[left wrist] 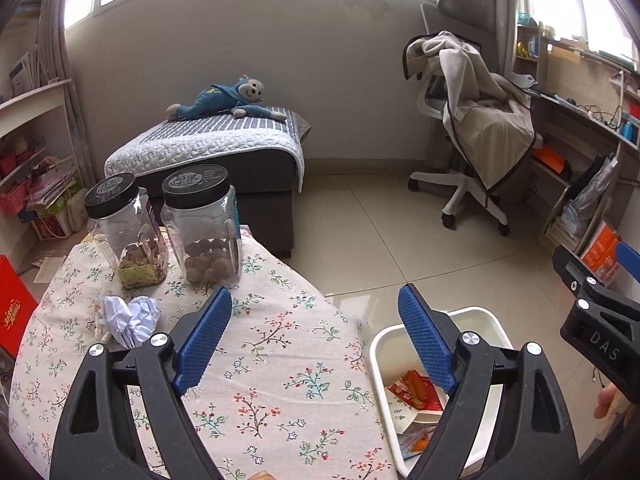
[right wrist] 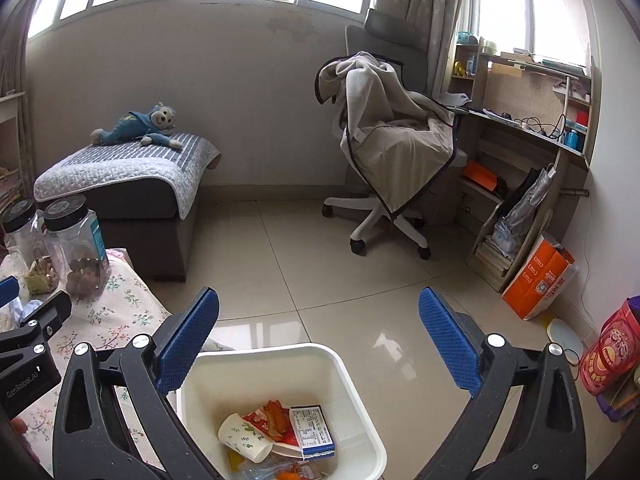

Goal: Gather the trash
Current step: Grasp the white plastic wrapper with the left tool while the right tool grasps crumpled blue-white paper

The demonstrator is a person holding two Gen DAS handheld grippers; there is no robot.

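A crumpled white paper ball (left wrist: pixel 132 318) lies on the floral tablecloth (left wrist: pixel 276 364), left of my left gripper (left wrist: pixel 316 328), which is open and empty above the table's right part. A white trash bin (right wrist: pixel 280 364) stands on the floor by the table; it also shows in the left wrist view (left wrist: pixel 384 344). It holds a paper cup (right wrist: pixel 244 436), a red wrapper (right wrist: pixel 272 420), a small blue-and-white box (right wrist: pixel 314 430) and other scraps. My right gripper (right wrist: pixel 320 332) is open and empty, hovering over the bin.
Two clear jars with black lids (left wrist: pixel 120 232) (left wrist: pixel 204 224) stand at the table's far side. A grey ottoman with a plush monkey (left wrist: pixel 224 100), an office chair draped with a blanket (right wrist: pixel 392 152), a desk with shelves (right wrist: pixel 532 148) and an orange box (right wrist: pixel 540 276) ring the tiled floor.
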